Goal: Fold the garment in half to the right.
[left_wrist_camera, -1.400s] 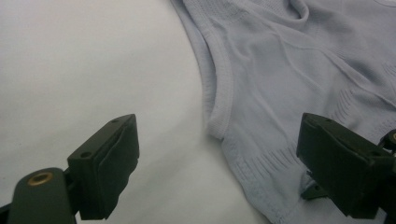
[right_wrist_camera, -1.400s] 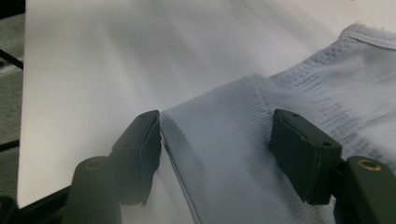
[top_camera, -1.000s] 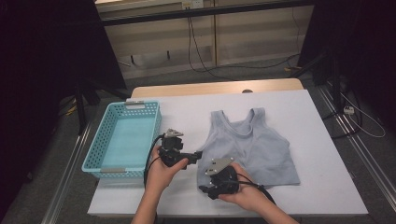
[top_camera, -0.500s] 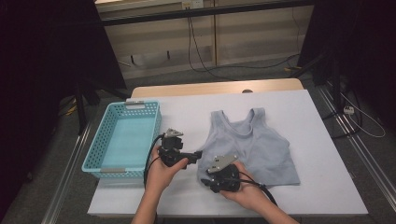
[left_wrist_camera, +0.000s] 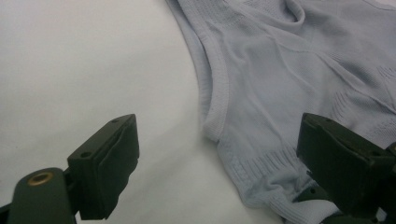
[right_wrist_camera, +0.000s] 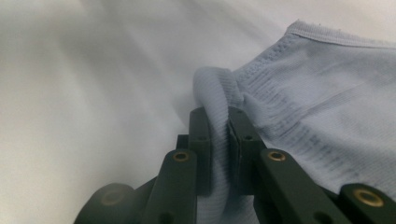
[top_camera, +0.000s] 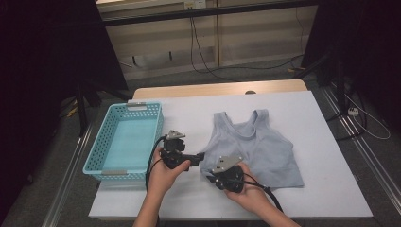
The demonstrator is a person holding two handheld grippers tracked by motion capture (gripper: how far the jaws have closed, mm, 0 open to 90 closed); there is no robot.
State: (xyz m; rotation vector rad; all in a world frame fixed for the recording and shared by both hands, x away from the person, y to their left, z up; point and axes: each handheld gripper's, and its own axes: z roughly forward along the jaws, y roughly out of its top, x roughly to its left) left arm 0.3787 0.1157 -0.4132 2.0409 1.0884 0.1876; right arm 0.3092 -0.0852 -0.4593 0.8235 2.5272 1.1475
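Right gripper [right_wrist_camera: 219, 135]: jaws just closed, clamped on tank top [top_camera: 257, 146] hem, lower centre, for lifting | left gripper [left_wrist_camera: 219, 154]: jaws apart, straddling the side seam, ready to pinch.

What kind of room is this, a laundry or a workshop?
Most likely a lab or recording workshop, not a laundry: a white table stands between metal rails, loose cables trail over the bare floor, and a person works a top with hand-held grippers beside a basket.
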